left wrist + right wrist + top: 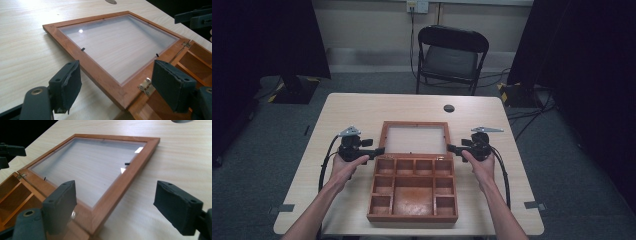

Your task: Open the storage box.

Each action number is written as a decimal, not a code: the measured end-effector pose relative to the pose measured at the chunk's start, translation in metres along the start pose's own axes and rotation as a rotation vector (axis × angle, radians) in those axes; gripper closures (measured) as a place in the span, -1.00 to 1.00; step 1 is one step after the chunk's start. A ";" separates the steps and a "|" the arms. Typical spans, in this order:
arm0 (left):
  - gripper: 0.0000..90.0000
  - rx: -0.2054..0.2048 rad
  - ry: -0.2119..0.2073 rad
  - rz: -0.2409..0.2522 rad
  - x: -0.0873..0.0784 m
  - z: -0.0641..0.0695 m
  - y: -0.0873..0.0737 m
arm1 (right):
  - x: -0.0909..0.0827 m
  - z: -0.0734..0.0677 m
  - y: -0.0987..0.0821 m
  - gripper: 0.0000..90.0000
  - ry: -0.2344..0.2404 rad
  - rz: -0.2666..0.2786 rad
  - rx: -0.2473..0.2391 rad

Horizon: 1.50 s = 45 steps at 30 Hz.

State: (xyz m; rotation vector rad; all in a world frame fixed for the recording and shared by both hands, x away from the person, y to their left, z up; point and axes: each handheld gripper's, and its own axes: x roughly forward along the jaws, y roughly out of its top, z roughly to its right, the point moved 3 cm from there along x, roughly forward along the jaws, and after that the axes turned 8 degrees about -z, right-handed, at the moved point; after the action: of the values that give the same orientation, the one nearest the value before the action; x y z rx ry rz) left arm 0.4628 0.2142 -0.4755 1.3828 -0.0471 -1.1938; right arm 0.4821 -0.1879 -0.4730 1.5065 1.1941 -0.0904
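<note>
From the high view, a wooden box (413,189) with open compartments sits at the near middle of the table (352,107), its glazed lid (414,138) folded flat on the tabletop behind it; the left gripper (379,150) and right gripper (451,148) flank the hinge line, each at a lid corner, neither clamped on anything. A cable hole (449,108) lies well beyond the lid and a folding chair (451,57) stands past the far edge, so nothing blocks the way. In the left gripper view, the jaws stand apart, empty, around the lid's near corner (120,96) beside a small metal hinge (146,85). The lid looks stiff and light, but its clear pane seems fragile, so the wooden frame is the place to grip. In the right gripper view, the jaws are wide and empty, straddling the frame's side rail (117,188) without touching it.
</note>
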 end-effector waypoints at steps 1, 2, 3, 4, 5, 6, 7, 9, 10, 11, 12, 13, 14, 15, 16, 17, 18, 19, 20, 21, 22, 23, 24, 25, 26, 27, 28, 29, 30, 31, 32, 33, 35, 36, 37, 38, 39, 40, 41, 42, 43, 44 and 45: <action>-0.48 0.001 0.004 0.001 -0.001 0.001 -0.001 | -0.002 0.000 -0.002 -0.63 0.005 0.008 0.004; -0.48 -0.001 0.002 0.006 -0.002 0.002 -0.002 | -0.004 0.001 -0.005 -0.63 0.003 0.004 0.004; -0.48 0.003 0.000 0.001 -0.004 0.003 -0.005 | -0.005 0.001 -0.007 -0.63 0.001 -0.004 0.004; -0.48 0.008 0.001 -0.006 -0.005 0.003 -0.006 | -0.009 0.001 -0.010 -0.63 -0.001 -0.005 0.009; -0.48 0.014 0.007 -0.010 -0.006 0.004 -0.007 | -0.012 0.002 -0.012 -0.63 -0.004 -0.002 0.010; -0.48 0.021 0.007 -0.013 -0.008 0.005 -0.009 | -0.016 0.003 -0.014 -0.62 -0.011 -0.001 0.010; -0.48 0.019 0.006 -0.010 -0.011 0.006 -0.010 | -0.019 0.004 -0.016 -0.61 -0.019 -0.005 0.014; -0.48 0.034 0.018 -0.019 -0.015 0.005 -0.012 | -0.026 0.005 -0.021 -0.60 -0.024 -0.017 0.020; -0.48 0.035 0.024 -0.021 -0.018 0.004 -0.013 | -0.030 0.006 -0.025 -0.60 -0.025 -0.021 0.018; -0.48 0.033 0.027 -0.023 -0.020 0.003 -0.015 | -0.034 0.006 -0.028 -0.61 -0.031 -0.024 0.021; -0.48 0.029 0.031 -0.026 -0.022 0.002 -0.017 | -0.038 0.007 -0.031 -0.60 -0.037 -0.018 0.024; -0.48 0.024 0.039 -0.036 -0.024 0.001 -0.019 | -0.042 0.007 -0.034 -0.60 -0.037 -0.014 0.029; -0.48 0.024 0.049 -0.044 -0.026 0.001 -0.022 | -0.045 0.008 -0.038 -0.60 -0.045 -0.015 0.026; -0.48 0.027 0.054 -0.052 -0.027 0.000 -0.024 | -0.048 0.009 -0.040 -0.60 -0.059 -0.023 0.026; -0.49 0.027 0.054 -0.056 -0.029 0.000 -0.026 | -0.051 0.009 -0.043 -0.60 -0.067 -0.025 0.024; -0.49 0.029 0.054 -0.058 -0.032 0.001 -0.029 | -0.054 0.010 -0.047 -0.60 -0.077 -0.030 0.017; -0.49 0.032 0.057 -0.061 -0.034 0.001 -0.032 | -0.057 0.011 -0.050 -0.60 -0.083 -0.037 0.018; -0.50 0.030 0.054 -0.064 -0.036 0.001 -0.034 | -0.061 0.013 -0.053 -0.61 -0.092 -0.039 0.016; -0.51 0.014 0.043 -0.057 -0.039 0.002 -0.036 | -0.064 0.013 -0.056 -0.62 -0.096 -0.042 0.019; -0.51 0.008 0.041 -0.054 -0.041 0.001 -0.038 | -0.067 0.014 -0.059 -0.62 -0.099 -0.043 0.021; -0.51 0.002 0.044 -0.049 -0.044 0.002 -0.039 | -0.070 0.015 -0.062 -0.63 -0.109 -0.042 0.019; -0.52 0.011 0.053 -0.052 -0.046 0.001 -0.041 | -0.073 0.016 -0.065 -0.63 -0.112 -0.044 0.019; -0.52 0.014 0.066 -0.060 -0.048 0.002 -0.042 | -0.075 0.016 -0.068 -0.64 -0.115 -0.048 0.018; -0.53 0.015 0.070 -0.061 -0.050 0.002 -0.044 | -0.077 0.016 -0.070 -0.65 -0.121 -0.048 0.024; -0.54 0.016 0.071 -0.066 -0.052 0.001 -0.046 | -0.078 0.015 -0.072 -0.66 -0.128 -0.048 0.023; -0.56 0.012 0.072 -0.066 -0.054 0.002 -0.048 | -0.080 0.014 -0.075 -0.66 -0.134 -0.054 0.024; -0.57 0.014 0.073 -0.067 -0.056 0.003 -0.050 | -0.082 0.013 -0.078 -0.66 -0.138 -0.056 0.020; -0.58 0.014 0.080 -0.072 -0.057 0.004 -0.051 | -0.084 0.012 -0.079 -0.66 -0.138 -0.060 0.020; -0.58 0.023 0.092 -0.086 -0.058 0.004 -0.053 | -0.086 0.011 -0.082 -0.66 -0.138 -0.062 0.026; -0.58 0.033 0.104 -0.105 -0.059 0.004 -0.054 | -0.087 0.011 -0.084 -0.66 -0.141 -0.067 0.028; -0.58 0.033 0.120 -0.120 -0.059 0.005 -0.056 | -0.088 0.010 -0.087 -0.66 -0.149 -0.075 0.025; -0.58 0.032 0.127 -0.127 -0.060 0.005 -0.058 | -0.089 0.009 -0.090 -0.66 -0.157 -0.081 0.025; -0.58 0.034 0.150 -0.156 -0.061 0.006 -0.064 | -0.090 0.008 -0.096 -0.66 -0.177 -0.103 0.032; -0.58 0.042 0.158 -0.165 -0.062 0.006 -0.066 | -0.090 0.007 -0.099 -0.65 -0.178 -0.101 0.031; -0.58 0.038 0.157 -0.167 -0.062 0.006 -0.068 | -0.091 0.006 -0.100 -0.65 -0.180 -0.105 0.025; -0.58 0.033 0.159 -0.176 -0.063 0.007 -0.071 | -0.091 0.006 -0.101 -0.65 -0.188 -0.110 0.024; -0.58 0.043 0.175 -0.186 -0.063 0.007 -0.074 | -0.091 0.005 -0.103 -0.65 -0.191 -0.114 0.020; -0.58 0.042 0.172 -0.177 -0.063 0.008 -0.076 | -0.090 0.005 -0.106 -0.65 -0.201 -0.123 0.012; -0.58 0.044 0.176 -0.183 -0.063 0.008 -0.080 | -0.090 0.006 -0.108 -0.65 -0.207 -0.128 0.009; -0.58 0.048 0.185 -0.199 -0.062 0.008 -0.083 | -0.089 0.006 -0.110 -0.65 -0.214 -0.138 0.013; -0.58 0.056 0.199 -0.227 -0.060 0.008 -0.086 | -0.088 0.006 -0.112 -0.65 -0.221 -0.146 0.010; -0.58 0.055 0.201 -0.242 -0.059 0.007 -0.089 | -0.087 0.006 -0.114 -0.65 -0.233 -0.157 0.004; -0.58 0.048 0.214 -0.252 -0.058 0.006 -0.094 | -0.086 0.006 -0.115 -0.66 -0.250 -0.164 -0.002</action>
State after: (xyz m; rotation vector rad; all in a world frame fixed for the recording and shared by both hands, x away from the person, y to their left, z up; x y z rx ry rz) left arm 0.3749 0.2718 -0.5100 1.5855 0.2579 -1.2496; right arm 0.3639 -0.2644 -0.5006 1.3491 1.1119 -0.3772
